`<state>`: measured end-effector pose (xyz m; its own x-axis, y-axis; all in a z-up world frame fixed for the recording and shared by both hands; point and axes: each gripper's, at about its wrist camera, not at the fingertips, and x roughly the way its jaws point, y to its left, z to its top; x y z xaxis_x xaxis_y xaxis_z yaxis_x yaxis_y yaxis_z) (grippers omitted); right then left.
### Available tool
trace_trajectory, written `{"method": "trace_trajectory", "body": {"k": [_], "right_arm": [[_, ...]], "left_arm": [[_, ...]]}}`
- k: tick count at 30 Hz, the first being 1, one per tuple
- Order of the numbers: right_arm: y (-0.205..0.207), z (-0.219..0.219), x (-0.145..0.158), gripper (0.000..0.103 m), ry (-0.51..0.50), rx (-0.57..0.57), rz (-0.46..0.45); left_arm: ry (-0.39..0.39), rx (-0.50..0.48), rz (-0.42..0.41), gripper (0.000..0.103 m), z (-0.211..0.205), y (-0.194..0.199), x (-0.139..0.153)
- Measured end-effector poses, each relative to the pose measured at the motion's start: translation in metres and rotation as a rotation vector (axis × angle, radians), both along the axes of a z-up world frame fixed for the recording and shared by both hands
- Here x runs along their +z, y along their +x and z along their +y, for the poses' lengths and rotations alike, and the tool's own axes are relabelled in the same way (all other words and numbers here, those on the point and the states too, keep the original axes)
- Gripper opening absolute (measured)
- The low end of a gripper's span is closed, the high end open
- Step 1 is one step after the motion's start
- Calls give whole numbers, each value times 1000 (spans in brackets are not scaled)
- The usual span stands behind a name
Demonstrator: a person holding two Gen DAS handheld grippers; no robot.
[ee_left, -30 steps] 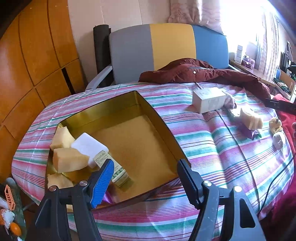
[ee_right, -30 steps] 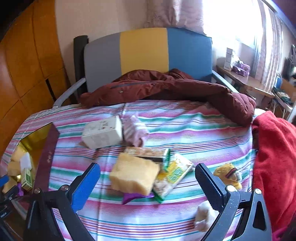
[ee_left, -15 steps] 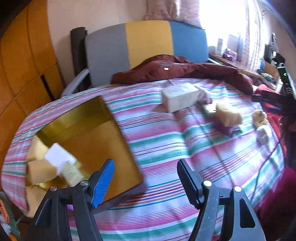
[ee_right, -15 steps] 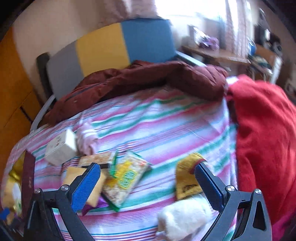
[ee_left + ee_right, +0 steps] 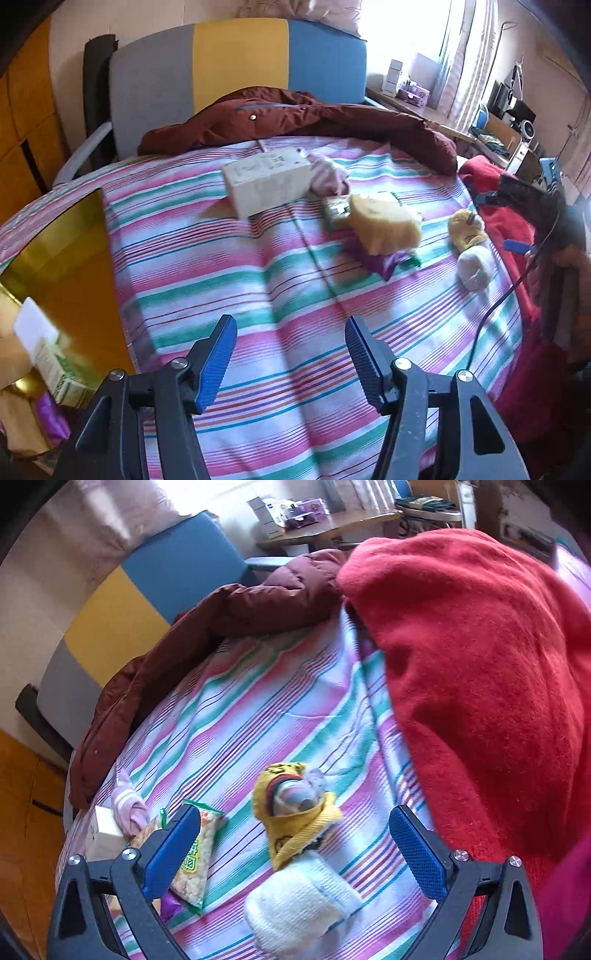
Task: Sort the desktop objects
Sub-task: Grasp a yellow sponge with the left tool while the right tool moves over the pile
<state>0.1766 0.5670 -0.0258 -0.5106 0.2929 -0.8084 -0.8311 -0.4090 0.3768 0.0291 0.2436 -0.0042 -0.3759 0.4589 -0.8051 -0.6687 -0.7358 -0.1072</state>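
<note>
**Striped desk, half sorted**

A cloth of pink, green and white stripes (image 5: 295, 280) covers the desk. At its left edge sits a gold tin (image 5: 74, 266), holding a white block (image 5: 35, 328) and a small green-printed carton (image 5: 61, 373). Out on the cloth lie a white box (image 5: 266, 181), a pink sock (image 5: 328, 177) touching its right end, a yellow sponge (image 5: 384, 225) resting on a purple packet (image 5: 380, 260), and further right a yellow sock (image 5: 291, 812) just beside a white sock (image 5: 303, 904). A snack bag (image 5: 195, 860) lies left of the socks.

Behind the desk stands a chair (image 5: 236, 70) in grey, yellow and blue panels, with a dark red jacket (image 5: 295, 118) spilling from it onto the cloth. A red blanket (image 5: 480, 686) is heaped at the right. Wooden cabinets line the left wall; a cluttered side table sits by a bright window.

The left gripper (image 5: 291, 354) hangs over bare cloth, its jaws partly spread after just narrowing, nothing between them. The right gripper (image 5: 295, 845) stands wide apart above the two socks, touching neither.
</note>
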Motion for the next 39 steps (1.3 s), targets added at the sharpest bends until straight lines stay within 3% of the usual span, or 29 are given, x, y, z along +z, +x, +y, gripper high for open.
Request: {"method": "trace_trajectory", "body": {"k": [4,8,10,12,16,20,28,30,31,32,35,39], "right_arm": [[-3,-1,1,103,9,4,-4],[-7,-5,1,103,14,18,2],[-10,-6,1,103,13,32,5],[-12,-7,1,103,17,40,9],[-12,-6,1,103,11,42,22],[-6,-2,2,103,2,15,50],[-4,3,0,103,-17,-16,63],[-8,1,-1,103,-14,-1,57],[-9,1,-1,103,-12,2,53],[-10,1,-1,103,-10,4,51],[-11,0,-1,103,-9,7,52],[-13,-2,0,103,2,24,60]], "left_arm": [[23,-30,-4,62,18,-4,5],[86,-62,-62,63,40,-11,7],[100,-80,-59,71,55,-13,10],[93,-96,-26,81,69,-12,12],[67,-124,-13,82,97,-15,10],[26,-142,19,93,121,-20,4],[-50,-152,0,93,152,-37,-22],[-55,-141,-3,89,151,-41,-26],[-55,-138,-15,82,150,-44,-29],[-46,-139,-35,74,148,-45,-31],[2,-128,-74,71,136,-48,-33],[54,-110,-63,68,117,-44,-25]]}}
